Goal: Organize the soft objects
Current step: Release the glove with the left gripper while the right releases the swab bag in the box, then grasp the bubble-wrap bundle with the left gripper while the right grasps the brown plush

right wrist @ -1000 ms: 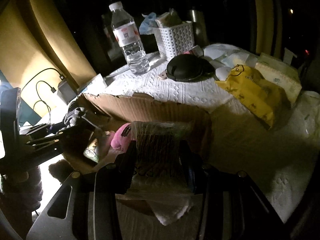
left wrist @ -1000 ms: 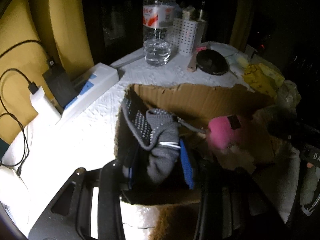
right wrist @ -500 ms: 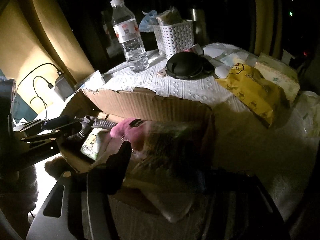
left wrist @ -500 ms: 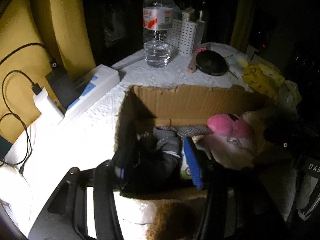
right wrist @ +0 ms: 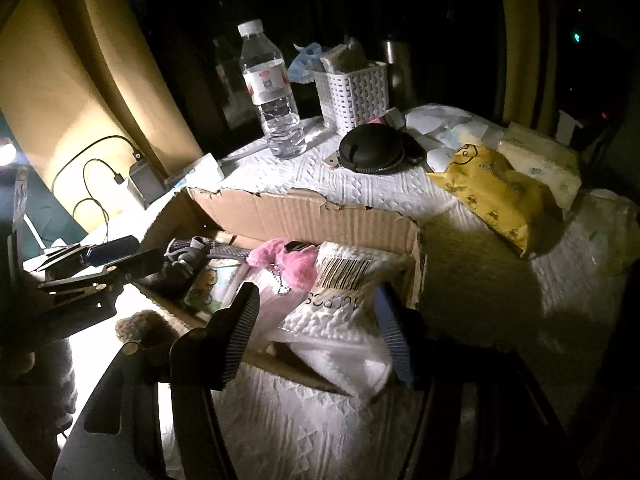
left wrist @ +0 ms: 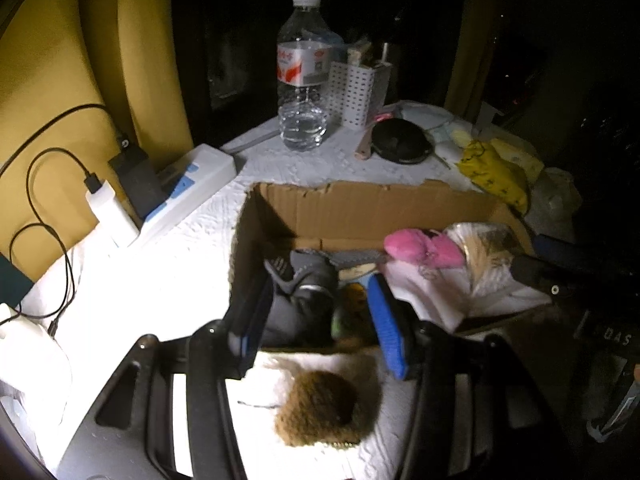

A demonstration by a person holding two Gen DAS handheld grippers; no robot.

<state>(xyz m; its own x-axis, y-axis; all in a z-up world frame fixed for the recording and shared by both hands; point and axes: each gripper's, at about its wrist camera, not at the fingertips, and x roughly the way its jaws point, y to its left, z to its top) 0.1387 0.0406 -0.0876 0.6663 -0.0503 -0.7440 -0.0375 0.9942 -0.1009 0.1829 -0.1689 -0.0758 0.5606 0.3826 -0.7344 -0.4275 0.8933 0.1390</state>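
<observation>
a dim, lamp-lit surface [right wrist: 360, 192] covered with a white textured cloth carries an open cardboard box [left wrist: 360, 208] with torn upper edges. two hand-held claws hover over the box's near side.

in the left wrist view, the left claw [left wrist: 316, 316] has its jaws apart above the box's left end. a grey sock with dotted grip soles [left wrist: 308, 280] lies in the box between the two fingers, and neither pad presses on it. a brown fuzzy item [left wrist: 320, 408] rests on the cloth outside the box, just in front of its near wall.

in the right wrist view, the right claw [right wrist: 316, 328] also has its jaws apart, over the box's right end. a white plastic packet with a barcode [right wrist: 336, 300] lies under the gap and hangs over the near wall of the box; the pads stand clear of it. a pink fluffy item [right wrist: 288, 260] sits in the middle of the box, touching the packet's left side. a small pack printed with a cartoon figure [right wrist: 212, 284] lies further left, near the sock.

behind the box stand a clear water bottle [right wrist: 272, 96], a white woven basket [right wrist: 352, 92] and a black round pouch [right wrist: 376, 148]. a yellow packet [right wrist: 492, 196] lies to the right, well apart from the box. a white power strip [left wrist: 188, 184] with chargers and cables sits on the left.
</observation>
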